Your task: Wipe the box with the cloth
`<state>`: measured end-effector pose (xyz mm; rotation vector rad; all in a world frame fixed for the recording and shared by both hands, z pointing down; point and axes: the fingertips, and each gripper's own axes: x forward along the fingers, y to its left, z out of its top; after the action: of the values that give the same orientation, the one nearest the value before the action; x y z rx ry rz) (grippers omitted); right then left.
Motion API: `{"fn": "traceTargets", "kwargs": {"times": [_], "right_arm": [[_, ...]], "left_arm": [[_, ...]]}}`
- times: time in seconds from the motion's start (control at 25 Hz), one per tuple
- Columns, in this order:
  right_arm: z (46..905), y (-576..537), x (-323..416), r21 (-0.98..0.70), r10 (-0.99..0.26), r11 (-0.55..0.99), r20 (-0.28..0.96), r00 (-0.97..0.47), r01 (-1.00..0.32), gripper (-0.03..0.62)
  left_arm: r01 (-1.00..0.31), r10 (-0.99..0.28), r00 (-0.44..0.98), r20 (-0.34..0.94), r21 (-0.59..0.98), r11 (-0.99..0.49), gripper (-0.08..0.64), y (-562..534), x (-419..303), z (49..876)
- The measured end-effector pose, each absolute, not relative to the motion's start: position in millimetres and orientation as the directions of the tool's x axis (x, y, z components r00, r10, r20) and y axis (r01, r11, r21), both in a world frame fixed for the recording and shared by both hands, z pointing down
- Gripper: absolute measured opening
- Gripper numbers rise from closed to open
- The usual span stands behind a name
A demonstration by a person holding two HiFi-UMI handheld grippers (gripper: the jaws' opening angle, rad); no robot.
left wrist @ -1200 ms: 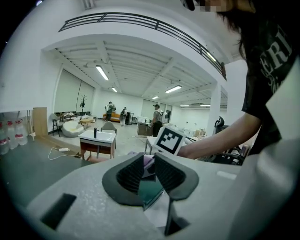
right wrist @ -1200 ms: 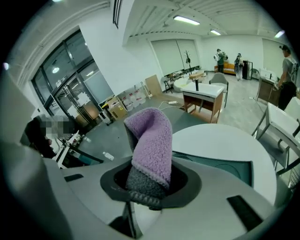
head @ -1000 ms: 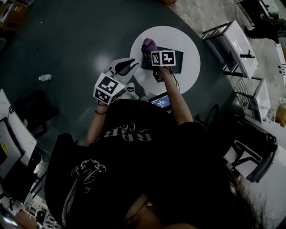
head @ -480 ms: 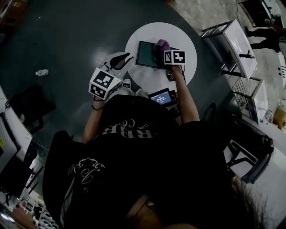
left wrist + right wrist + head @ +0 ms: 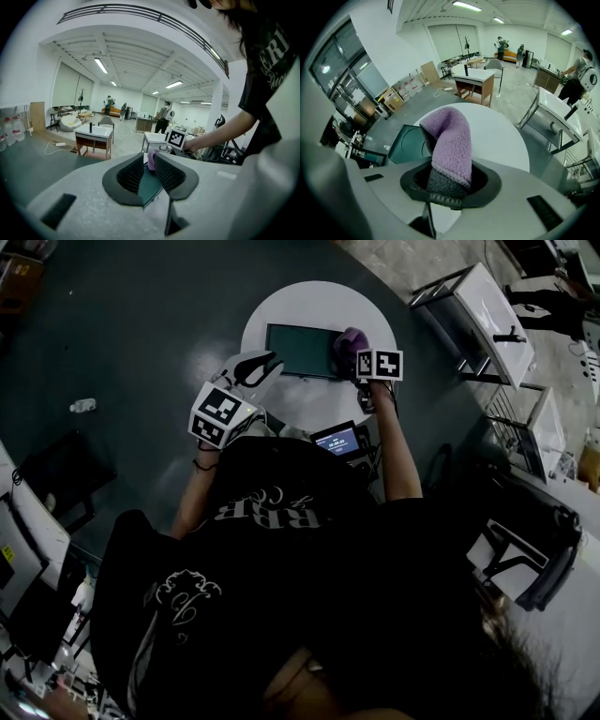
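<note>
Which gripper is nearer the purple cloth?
Right. The right gripper clamps the cloth at the box's right end; the left gripper sits at its left end.

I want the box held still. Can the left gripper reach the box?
Probably yes. The left gripper is open by the left end of the box, nothing between them; the cloth is at the other end.

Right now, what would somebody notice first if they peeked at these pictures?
The fluffy purple cloth, pinched in the right gripper, sits at the right end of the dark green box. The box lies flat on a small round white table, bright against the dark floor.
</note>
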<state>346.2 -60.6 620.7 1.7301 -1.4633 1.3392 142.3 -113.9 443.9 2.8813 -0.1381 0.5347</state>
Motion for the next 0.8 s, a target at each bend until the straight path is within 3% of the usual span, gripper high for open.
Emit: {"fn": "traceTargets", "kwargs": {"times": [0.24, 0.52, 0.8], "right_arm": [[601.0, -65.4, 325.5, -0.250, -0.483, -0.225, 0.868, -0.115, -0.942, 0.109], [575.5, -101.9, 231.9, -0.342, -0.516, -0.004, 0.806, -0.291, -0.940, 0.109], [589.6, -118.0, 149.9, -0.409, -0.460, 0.094, 0.791, -0.404, -0.908, 0.109]], "left_arm": [[-0.117, -0.047, 0.925, 0.377, 0.165, -0.979, 0.066, -109.4, 147.1, 443.9], [-0.142, -0.074, 0.916, 0.394, 0.145, -0.979, 0.064, -111.1, 134.0, 447.1], [-0.205, -0.133, 0.913, 0.386, 0.154, -0.967, 0.066, -120.3, 110.9, 446.1]]}}
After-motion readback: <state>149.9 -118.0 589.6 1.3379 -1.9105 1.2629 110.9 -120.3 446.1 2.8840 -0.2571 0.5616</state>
